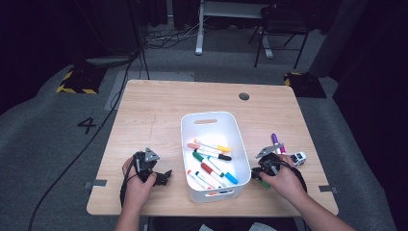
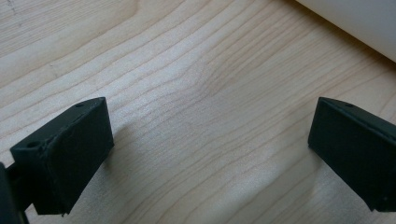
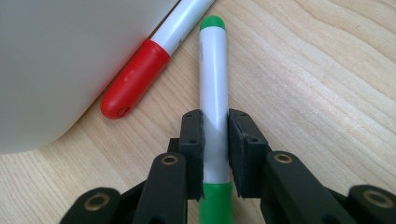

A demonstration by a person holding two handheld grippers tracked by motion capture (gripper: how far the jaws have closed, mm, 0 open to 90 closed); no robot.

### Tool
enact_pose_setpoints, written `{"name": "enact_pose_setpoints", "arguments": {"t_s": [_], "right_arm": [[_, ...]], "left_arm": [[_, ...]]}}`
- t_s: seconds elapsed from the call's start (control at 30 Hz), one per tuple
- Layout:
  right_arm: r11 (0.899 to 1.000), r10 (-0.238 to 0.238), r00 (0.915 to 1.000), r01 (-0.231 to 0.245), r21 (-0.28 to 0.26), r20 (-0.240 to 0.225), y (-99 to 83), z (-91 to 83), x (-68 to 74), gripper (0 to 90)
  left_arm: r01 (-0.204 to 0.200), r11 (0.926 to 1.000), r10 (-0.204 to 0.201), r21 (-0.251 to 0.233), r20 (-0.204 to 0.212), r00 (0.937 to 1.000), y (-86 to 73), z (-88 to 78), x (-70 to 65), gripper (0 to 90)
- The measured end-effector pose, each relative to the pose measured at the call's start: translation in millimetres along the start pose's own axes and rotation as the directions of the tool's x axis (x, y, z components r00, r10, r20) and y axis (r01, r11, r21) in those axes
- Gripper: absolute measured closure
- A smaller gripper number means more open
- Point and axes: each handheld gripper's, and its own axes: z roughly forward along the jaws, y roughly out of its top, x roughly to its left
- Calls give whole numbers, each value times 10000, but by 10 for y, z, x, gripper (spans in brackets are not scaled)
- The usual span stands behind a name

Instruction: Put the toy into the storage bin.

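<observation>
As its jaws are pressing from both sides on the white barrel of a green marker [image 3: 214,88], the right gripper [image 3: 215,154] is holding the pen low over the wooden table [image 3: 327,70], just beside the white bin [image 1: 191,144] and next to a red-capped marker [image 3: 140,77] lying against the bin's wall. The left gripper [image 2: 210,144] is hovering over bare wood with its jaws spread wide and nothing between them. More markers are lying inside the bin.

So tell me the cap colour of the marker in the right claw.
Green, on a white barrel; the marker shows best in the right gripper view.
</observation>
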Motion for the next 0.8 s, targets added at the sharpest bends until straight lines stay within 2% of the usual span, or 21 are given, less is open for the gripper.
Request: {"name": "enact_pose_setpoints", "arguments": {"t_s": [0.07,0.23,0.33,0.37,0.47,0.5,0.53,0.8], "right_arm": [[10000,49,9999,-49,-18,-157,-4,-5,-12,771],[9998,3,9999,-6,-204,-147,-5,-65,-29,772],[9992,197,9995,-205,-332,-247,16,-134,-22,772],[9989,31,9997,-42,-456,-257,19,-153,-38,772],[9983,240,9990,-259,-524,-370,43,-236,-30,772],[9980,106,9994,-127,-611,-343,42,-254,-42,772],[9972,249,9989,-276,-691,-400,47,-290,-37,772],[9918,240,9982,-306,-1239,-548,98,-509,-51,772]], "left_arm": [[6,10000,-6,6,2,10000,0,0,0,2],[-1,10000,1,8,2,10000,0,-1,0,2],[-3,10000,3,-4,-1,10000,0,0,0,2],[5,10000,-5,4,3,10000,0,0,0,2],[-10,10000,10,-4,3,10000,0,0,1,2],[4,10000,-4,2,2,10000,0,0,0,2],[5,10000,-5,7,-1,10000,0,-1,0,2],[11,10000,-11,26,-11,10000,0,-2,0,2]]}}
